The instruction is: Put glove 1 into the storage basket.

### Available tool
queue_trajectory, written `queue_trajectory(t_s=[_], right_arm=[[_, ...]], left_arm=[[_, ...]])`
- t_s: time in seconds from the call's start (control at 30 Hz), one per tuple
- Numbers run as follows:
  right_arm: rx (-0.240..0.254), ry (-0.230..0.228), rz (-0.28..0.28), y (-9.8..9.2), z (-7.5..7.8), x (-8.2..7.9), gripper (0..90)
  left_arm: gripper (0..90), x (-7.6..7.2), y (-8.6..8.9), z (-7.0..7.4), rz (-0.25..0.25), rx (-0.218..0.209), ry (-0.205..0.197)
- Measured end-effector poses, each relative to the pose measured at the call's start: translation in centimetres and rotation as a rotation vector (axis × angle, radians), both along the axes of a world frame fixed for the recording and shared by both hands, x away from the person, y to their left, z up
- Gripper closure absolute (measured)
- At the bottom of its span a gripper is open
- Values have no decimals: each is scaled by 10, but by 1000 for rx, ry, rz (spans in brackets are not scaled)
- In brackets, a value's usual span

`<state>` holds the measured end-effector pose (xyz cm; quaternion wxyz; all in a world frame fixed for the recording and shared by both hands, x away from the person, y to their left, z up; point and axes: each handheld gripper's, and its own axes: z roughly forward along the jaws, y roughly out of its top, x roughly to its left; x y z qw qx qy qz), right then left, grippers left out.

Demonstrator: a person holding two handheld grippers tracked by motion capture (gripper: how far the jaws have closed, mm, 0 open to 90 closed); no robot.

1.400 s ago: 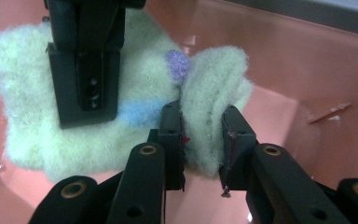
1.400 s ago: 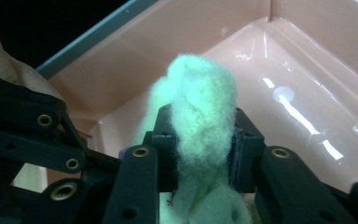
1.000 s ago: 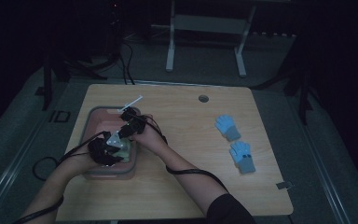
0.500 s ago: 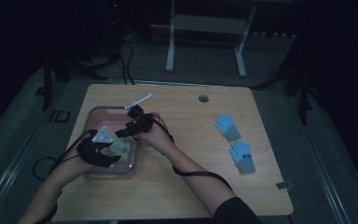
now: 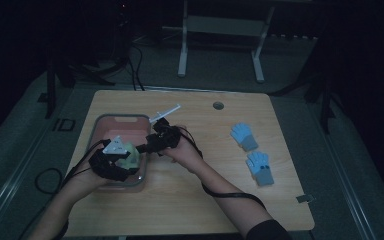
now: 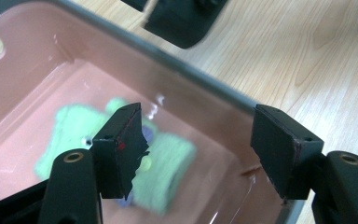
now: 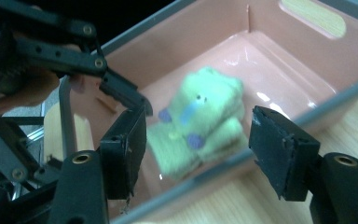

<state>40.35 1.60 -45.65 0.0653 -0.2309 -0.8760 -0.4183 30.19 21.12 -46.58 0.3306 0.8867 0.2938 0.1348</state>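
A pink bin with a grey rim stands on the left of the wooden table. A light green glove lies loose on its floor. My left gripper hovers over the bin; its jaws have just been opening and stand apart above the glove without touching it. My right gripper sits at the bin's right rim, pointing in. Its jaws have also just been opening, and nothing is pressed between them.
Two blue gloves lie apart on the right side of the table. A round hole is near the far edge. Cables trail from both grippers. The left gripper's black frame is close by the right gripper.
The two grippers were bunched together over the bin with the green glove. Now the right one has drawn off to the right rim, the left has lifted a little, and the glove lies free.
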Motion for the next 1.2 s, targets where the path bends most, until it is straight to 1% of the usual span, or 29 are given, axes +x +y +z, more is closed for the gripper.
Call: queue_trajectory(t_s=[0.03, 0.1, 0.13, 0.2, 0.23, 0.27, 0.3, 0.4, 0.43, 0.47, 0.5, 0.53, 0.6, 0.67, 0.7, 0.73, 0.77, 0.8, 0.83, 0.87, 0.9, 0.93, 0.97, 1.03, 1.07, 1.13, 1.17, 1.2], right_arm=[[2, -4, 2, -4, -1, -2, 366], [9, -6, 2, -12, -2, -5, 368], [8, -9, 2, -15, -2, -6, 377], [1, -21, -1, -22, -4, -9, 378], [1, -21, -1, -22, -4, -9, 378], [-3, -22, -1, -25, -4, -10, 378], [-4, -21, -3, -32, -6, -11, 379], [-5, -22, -14, -45, -8, -12, 381], [-5, -22, -14, -45, -8, -12, 381], [-7, -24, -18, -49, -9, -13, 381], [-10, -23, -25, -57, -12, -13, 381], [-10, -17, -31, -61, -13, -13, 381], [-15, -20, -32, -67, -15, -13, 381], [-16, -21, -31, -71, -16, -13, 381], [-20, -22, -37, -79, -17, -14, 380], [-21, -25, -38, -82, -18, -14, 380], [-17, -27, -39, -86, -18, -14, 379], [-19, -30, -44, -90, -18, -15, 371], [-20, -33, -49, -93, -18, -15, 362], [-23, -36, -51, -97, -18, -16, 339], [-26, -44, -52, -101, -18, -16, 324], [-29, -48, -54, -104, -18, -17, 319], [-28, -46, -60, -108, -19, -17, 304], [-23, -45, -66, -115, -20, -17, 280], [-23, -43, -60, -119, -21, -17, 255], [-20, -37, -72, -127, -22, -17, 244], [-11, -32, -73, -130, -23, -17, 219], [-3, -31, -78, -134, -23, -17, 208]], left_arm=[[354, 0, -2, 1, -3, -12, 7], [355, 0, -6, 3, 0, -12, 2], [355, 0, -8, 4, -8, -12, 2], [355, -1, -12, 5, -15, -24, 0], [355, -1, -12, 5, -15, -24, 0], [355, -2, -17, 6, -27, -32, -4], [355, -3, -21, 7, -34, -28, -6], [355, -5, -31, 6, -54, -28, -5], [355, -5, -31, 6, -54, -28, -5], [355, -5, -31, 6, -54, -28, -5], [355, -5, -42, 6, -71, -31, -5], [355, -5, -45, 5, -74, -34, -6], [355, -6, -51, 6, -82, -37, -9], [354, -6, -51, 6, -82, -37, -9], [333, -8, -60, 6, -93, -45, -12], [328, -8, -63, 6, -105, -55, -9], [309, -8, -65, 6, -117, -76, -2], [288, -8, -67, 6, -114, -86, -1], [285, -8, -69, 6, -110, -93, -8], [258, -8, -71, 7, -110, -104, -7], [213, -8, -71, 7, -110, -104, -7], [165, -7, -75, 6, -112, -120, -1], [148, -7, -78, 6, -110, -131, 4], [129, -8, -84, 5, -111, -130, 4], [93, -8, -89, 3, -107, -126, 6], [83, -8, -94, 1, -112, -130, 10], [82, -9, -97, -1, -113, -129, 5], [76, -9, -100, -2, -117, -123, 8]])
